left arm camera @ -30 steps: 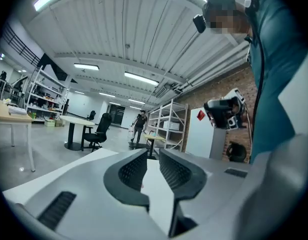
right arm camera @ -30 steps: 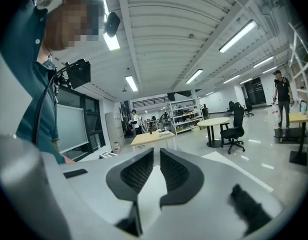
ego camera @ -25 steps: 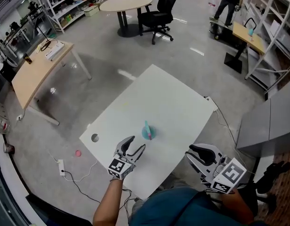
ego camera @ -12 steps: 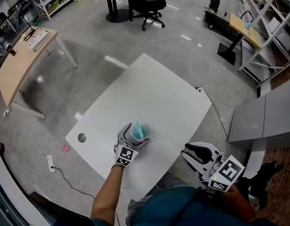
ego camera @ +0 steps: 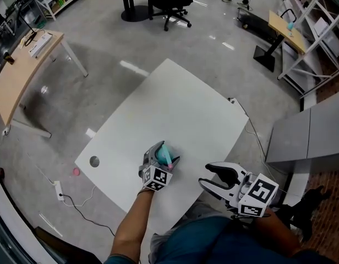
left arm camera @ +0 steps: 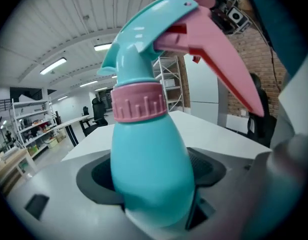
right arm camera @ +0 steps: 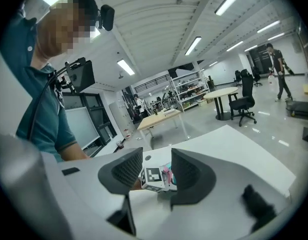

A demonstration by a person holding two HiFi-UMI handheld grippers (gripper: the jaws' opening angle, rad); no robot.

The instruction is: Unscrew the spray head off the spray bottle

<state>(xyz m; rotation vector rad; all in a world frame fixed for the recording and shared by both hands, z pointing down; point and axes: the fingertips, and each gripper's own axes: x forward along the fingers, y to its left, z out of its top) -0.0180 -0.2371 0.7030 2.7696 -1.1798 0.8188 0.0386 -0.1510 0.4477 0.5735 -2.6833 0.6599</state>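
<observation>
At the near side of the white table (ego camera: 180, 109), the teal spray bottle (left arm camera: 149, 174) is held upright by the left gripper (ego camera: 168, 153). The jaws are set wide, with the pads seen against the sides of the bottle's round body below the pink collar (left arm camera: 139, 109); they have just been closing onto it. The spray head (left arm camera: 159, 29) is still seated on the bottle.

The right gripper (right arm camera: 156, 161) is held off the table's near edge. Its jaws are parted about halfway and have just been opening; nothing is gripped between them, and only the left gripper's marker cube (right arm camera: 153, 176) is seen beyond the gap.

A second earlier, the bottle was standing free on the table, with the left gripper open and short of it. The right gripper has since been brought closer to the table's edge.
</observation>
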